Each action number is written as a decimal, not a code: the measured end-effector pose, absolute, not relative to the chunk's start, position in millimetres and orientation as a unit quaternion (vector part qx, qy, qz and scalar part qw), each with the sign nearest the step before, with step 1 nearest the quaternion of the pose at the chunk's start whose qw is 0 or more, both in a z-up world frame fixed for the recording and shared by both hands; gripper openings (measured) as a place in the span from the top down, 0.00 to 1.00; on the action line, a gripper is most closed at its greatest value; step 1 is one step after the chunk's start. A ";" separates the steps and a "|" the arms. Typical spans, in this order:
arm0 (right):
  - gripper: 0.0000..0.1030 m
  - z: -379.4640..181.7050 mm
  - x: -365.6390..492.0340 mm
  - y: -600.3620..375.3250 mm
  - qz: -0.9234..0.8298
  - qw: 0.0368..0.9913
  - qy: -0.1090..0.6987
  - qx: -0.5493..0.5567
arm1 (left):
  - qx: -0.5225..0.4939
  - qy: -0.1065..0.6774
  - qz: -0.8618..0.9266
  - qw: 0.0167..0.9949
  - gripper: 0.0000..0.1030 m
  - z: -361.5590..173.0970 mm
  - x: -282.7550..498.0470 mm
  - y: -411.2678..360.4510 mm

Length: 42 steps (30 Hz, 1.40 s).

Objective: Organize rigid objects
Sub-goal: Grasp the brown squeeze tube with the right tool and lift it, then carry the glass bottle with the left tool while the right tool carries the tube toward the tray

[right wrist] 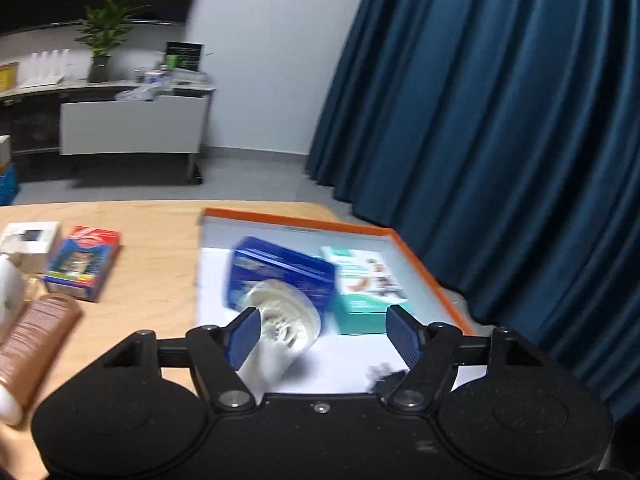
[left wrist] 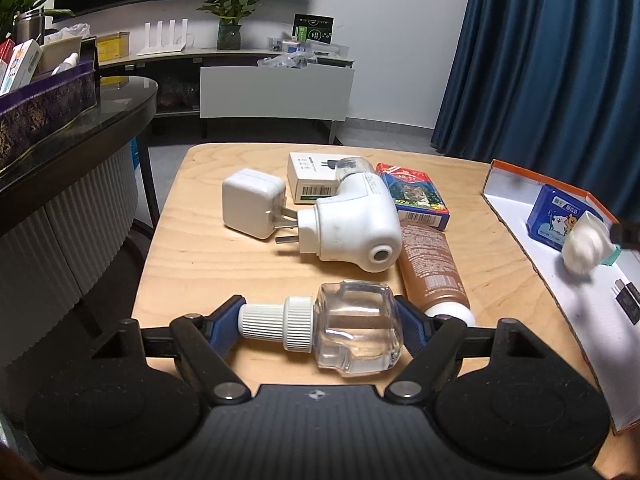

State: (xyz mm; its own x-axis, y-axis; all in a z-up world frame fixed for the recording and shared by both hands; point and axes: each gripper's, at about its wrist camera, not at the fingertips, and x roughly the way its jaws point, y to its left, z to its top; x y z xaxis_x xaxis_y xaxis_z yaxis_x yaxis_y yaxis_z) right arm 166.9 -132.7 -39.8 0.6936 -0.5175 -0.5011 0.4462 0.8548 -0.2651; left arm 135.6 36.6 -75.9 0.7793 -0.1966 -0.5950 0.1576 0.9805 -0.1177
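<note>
Partly sorted: three things in the tray, six not yet there, one of those already in a grip.

The orange-rimmed tray (right wrist: pixel 416 264) at the right of the table (left wrist: pixel 224 272) holds one blue box (right wrist: pixel 280 272), one teal box (right wrist: pixel 368 292) and one white round piece (right wrist: pixel 284 320), which lies just off the right tool (right wrist: pixel 322 336); its jaws stand spread with nothing pinched. The left tool (left wrist: pixel 320 328) pinches one clear bottle (left wrist: pixel 352 328) end to end, low over the near table edge. On the wood lie one white charger (left wrist: pixel 252 204), one white plug-in unit (left wrist: pixel 352 228), one white carton (left wrist: pixel 312 178), one card box (left wrist: pixel 412 196) and one brown tube (left wrist: pixel 432 272). I'd judge the job about a third done.
</note>
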 end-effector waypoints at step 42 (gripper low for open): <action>0.57 -13.6 141.6 -148.4 0.031 0.942 0.319 0.098 | -0.013 0.258 -0.100 0.961 0.23 -26.6 92.4 6.5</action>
